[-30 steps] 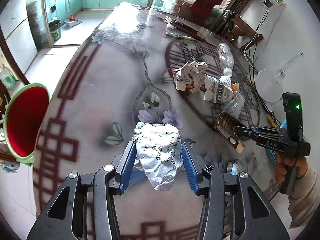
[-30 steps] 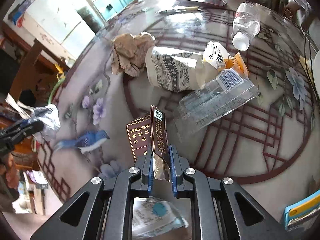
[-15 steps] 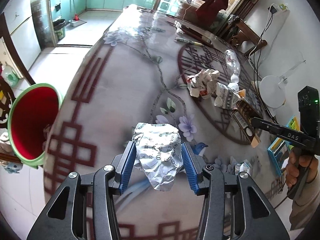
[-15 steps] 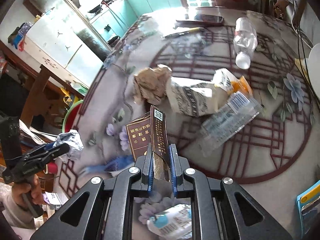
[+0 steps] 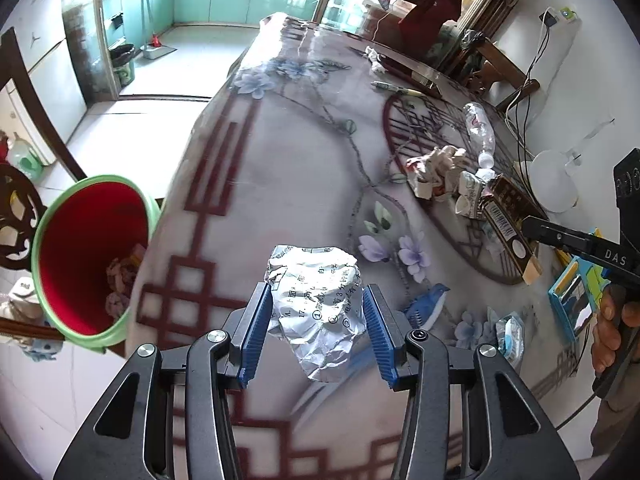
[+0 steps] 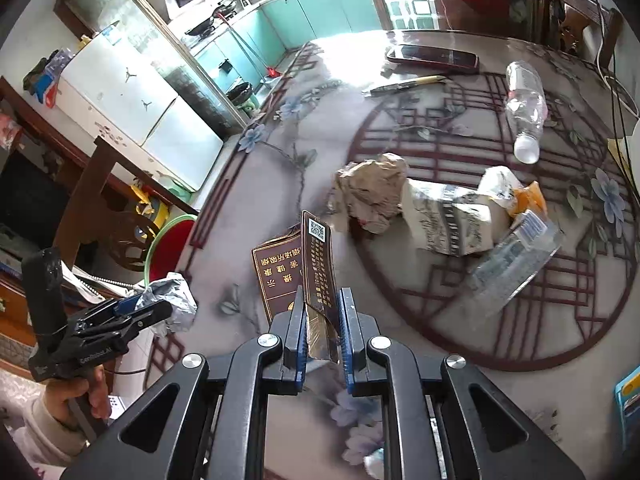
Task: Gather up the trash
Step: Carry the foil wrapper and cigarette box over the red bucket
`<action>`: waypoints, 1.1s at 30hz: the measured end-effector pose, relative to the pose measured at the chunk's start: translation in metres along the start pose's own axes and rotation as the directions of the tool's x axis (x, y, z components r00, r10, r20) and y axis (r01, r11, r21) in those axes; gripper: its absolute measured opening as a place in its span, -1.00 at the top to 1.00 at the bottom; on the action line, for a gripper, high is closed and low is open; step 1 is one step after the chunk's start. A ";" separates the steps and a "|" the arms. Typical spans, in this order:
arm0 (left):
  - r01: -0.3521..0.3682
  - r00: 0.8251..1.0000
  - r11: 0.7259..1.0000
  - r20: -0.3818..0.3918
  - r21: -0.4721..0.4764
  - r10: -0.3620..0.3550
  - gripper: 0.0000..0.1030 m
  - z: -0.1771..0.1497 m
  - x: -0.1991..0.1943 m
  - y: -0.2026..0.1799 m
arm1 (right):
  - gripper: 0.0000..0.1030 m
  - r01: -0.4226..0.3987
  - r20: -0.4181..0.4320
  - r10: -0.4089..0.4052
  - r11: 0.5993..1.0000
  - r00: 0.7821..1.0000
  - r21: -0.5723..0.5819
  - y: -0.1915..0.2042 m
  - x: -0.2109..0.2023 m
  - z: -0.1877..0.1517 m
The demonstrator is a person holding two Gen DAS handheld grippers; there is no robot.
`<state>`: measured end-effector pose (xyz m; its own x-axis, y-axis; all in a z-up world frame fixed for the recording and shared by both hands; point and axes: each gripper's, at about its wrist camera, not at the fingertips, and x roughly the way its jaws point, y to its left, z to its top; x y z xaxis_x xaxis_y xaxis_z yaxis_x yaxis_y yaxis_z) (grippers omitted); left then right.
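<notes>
The left gripper (image 5: 316,324) is closed on a crumpled ball of silver-white printed paper (image 5: 318,306), which sits between its two blue ribbed pads (image 5: 256,334) and is held above the near edge of the round table with a grey cloth of flowers and dark red lattice lines (image 5: 288,168). To the left of this gripper, beside the table and lower than it, stands the round bin with a green rim and red inside (image 5: 86,258), and some crumpled trash lies at its bottom. The right gripper (image 6: 323,334) is closed narrow on a flattened dark brown cigarette carton with gold characters (image 6: 296,268), which stands up from the pads. Farther on the table, to the right of the carton, lie a crumpled brown paper ball (image 6: 370,190), a squashed white carton with a dark printed pattern (image 6: 446,218) touching it, and a clear plastic wrapper with a barcode (image 6: 516,258). Far right lies an empty clear plastic bottle (image 6: 524,110) on its side. At the far edge are a pen (image 6: 404,83) and a dark phone (image 6: 432,57). A small white and blue wipes packet (image 5: 510,330) lies near the right edge in the left view.
</notes>
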<state>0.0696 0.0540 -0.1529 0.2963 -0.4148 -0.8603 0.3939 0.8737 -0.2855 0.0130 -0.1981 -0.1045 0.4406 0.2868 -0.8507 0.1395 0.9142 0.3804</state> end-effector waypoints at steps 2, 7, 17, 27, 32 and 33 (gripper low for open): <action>0.000 1.000 1.000 0.003 -0.002 0.000 0.12 0.002 -0.002 0.009 | 0.78 -0.001 -0.002 0.001 1.000 1.000 -0.003 0.007 0.002 0.001; -0.006 1.000 1.000 0.003 -0.009 0.006 0.12 0.004 -0.005 0.028 | 0.78 -0.010 -0.009 0.010 1.000 1.000 -0.006 0.028 0.012 0.003; -0.026 1.000 0.999 -0.005 -0.037 0.026 0.12 0.008 -0.009 0.075 | 0.78 -0.033 -0.013 0.033 0.999 0.999 -0.040 0.080 0.030 0.014; -0.056 0.998 0.995 -0.005 -0.078 0.056 0.12 0.013 -0.010 0.119 | 0.78 -0.088 -0.027 0.086 0.992 0.996 -0.091 0.141 0.056 0.030; -0.068 0.998 0.992 0.012 -0.108 0.069 0.12 0.015 -0.016 0.140 | 0.78 -0.123 -0.051 0.117 0.984 0.992 -0.128 0.174 0.074 0.036; -0.070 0.997 0.991 0.015 -0.113 0.072 0.12 0.015 -0.017 0.143 | 0.78 -0.129 -0.058 0.122 0.982 0.991 -0.138 0.179 0.078 0.037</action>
<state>0.1336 0.1825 -0.1726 0.3366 -0.3545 -0.8724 0.2713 0.9237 -0.2706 0.1056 -0.0225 -0.0892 0.4020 0.4121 -0.8177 -0.0421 0.9004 0.4331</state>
